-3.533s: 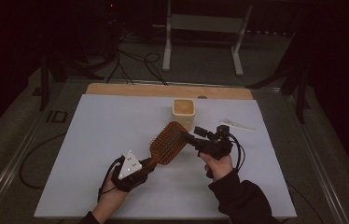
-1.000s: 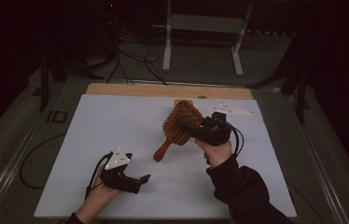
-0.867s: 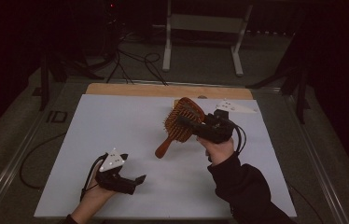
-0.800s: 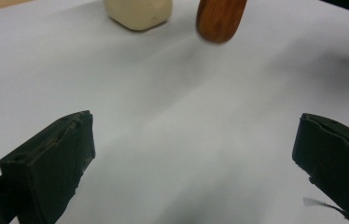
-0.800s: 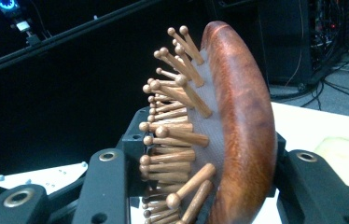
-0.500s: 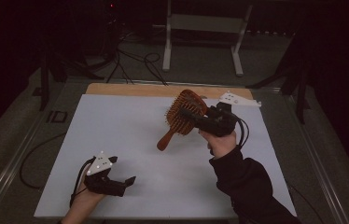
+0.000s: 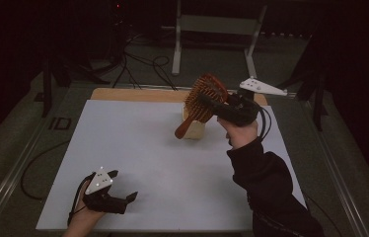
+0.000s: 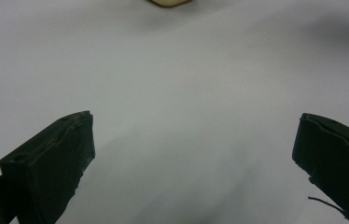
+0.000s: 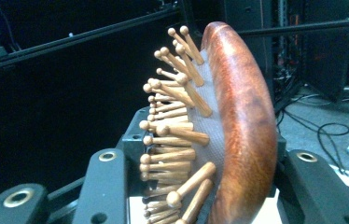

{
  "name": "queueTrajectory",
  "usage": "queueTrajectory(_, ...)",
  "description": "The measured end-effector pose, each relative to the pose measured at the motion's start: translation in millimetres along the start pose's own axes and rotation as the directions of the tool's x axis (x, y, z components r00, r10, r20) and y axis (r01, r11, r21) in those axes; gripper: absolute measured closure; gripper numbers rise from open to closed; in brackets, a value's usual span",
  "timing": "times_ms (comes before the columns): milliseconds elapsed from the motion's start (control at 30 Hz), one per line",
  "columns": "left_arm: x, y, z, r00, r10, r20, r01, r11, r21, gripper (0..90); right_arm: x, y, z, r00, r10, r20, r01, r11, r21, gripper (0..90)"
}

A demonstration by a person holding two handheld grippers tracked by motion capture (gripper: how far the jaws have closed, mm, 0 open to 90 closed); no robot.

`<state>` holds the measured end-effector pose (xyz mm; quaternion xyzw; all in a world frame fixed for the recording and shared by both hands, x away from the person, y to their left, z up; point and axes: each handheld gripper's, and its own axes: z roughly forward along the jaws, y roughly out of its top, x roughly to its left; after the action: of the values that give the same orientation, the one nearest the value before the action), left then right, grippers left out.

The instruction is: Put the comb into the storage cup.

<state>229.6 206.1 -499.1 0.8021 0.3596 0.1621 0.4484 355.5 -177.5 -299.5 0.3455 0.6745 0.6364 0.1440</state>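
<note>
Right gripper clamped on the oval red-brown wooden hairbrush with peg bristles, held aloft at the far right of the white table, handle angled down-left over a small cream square container. Left gripper low at the near left corner, well apart from the brush, jaws spread wide with nothing between.

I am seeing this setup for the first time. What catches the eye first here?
The wooden hairbrush, held up above the far side of the white table by the right gripper, its handle pointing down over a small beige container. At the near left edge, the left gripper rests open, holding nothing.
</note>
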Motion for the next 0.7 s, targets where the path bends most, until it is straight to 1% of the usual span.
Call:
queueTrajectory(133, 1.6, -1.3, -2.9, 0.9999, 0.000, -0.014, 0.000, 0.9998, -0.020, 0.0, -6.1, 8.1, 0.6, 0.9988, -0.026, 0.041, 0.026, 0.999, -0.018, 52.9)
queueTrajectory(267, 2.1, -2.5, -3.5, 0.9999, -0.007, -0.011, 0.007, 0.9995, -0.030, 0.0, -14.8, 16.6, 2.6, 0.9965, -0.029, 0.078, 0.031, 0.999, -0.030, 52.9)
queueTrajectory(333, 1.7, -2.5, -3.5, 0.9999, 0.001, -0.014, -0.002, 0.9995, -0.032, 0.0, -19.1, 21.0, 5.2, 0.9953, -0.032, 0.092, 0.035, 0.999, -0.033, 52.9)
queueTrajectory(400, 0.8, -2.3, -3.2, 0.9998, 0.008, -0.018, -0.009, 0.9993, -0.037, 0.0, -22.4, 24.5, 8.7, 0.9929, -0.051, 0.107, 0.055, 0.998, -0.028, 52.9)
queueTrajectory(467, 0.3, -2.7, -2.7, 0.9998, 0.010, -0.015, -0.011, 0.9992, -0.038, 0.0, -25.8, 26.2, 13.0, 0.9906, -0.059, 0.124, 0.062, 0.998, -0.022, 52.9)
queueTrajectory(567, -0.2, -3.3, -2.6, 0.9998, 0.015, -0.012, -0.016, 0.9992, -0.036, 0.0, -32.4, 25.5, 21.3, 0.9880, -0.058, 0.144, 0.060, 0.998, -0.011, 52.9)
queueTrajectory(700, 0.0, -3.1, -3.5, 0.9998, 0.014, -0.013, -0.015, 0.9987, -0.049, 0.0, -41.3, 20.4, 33.4, 0.9826, -0.061, 0.176, 0.059, 0.998, 0.016, 52.9)
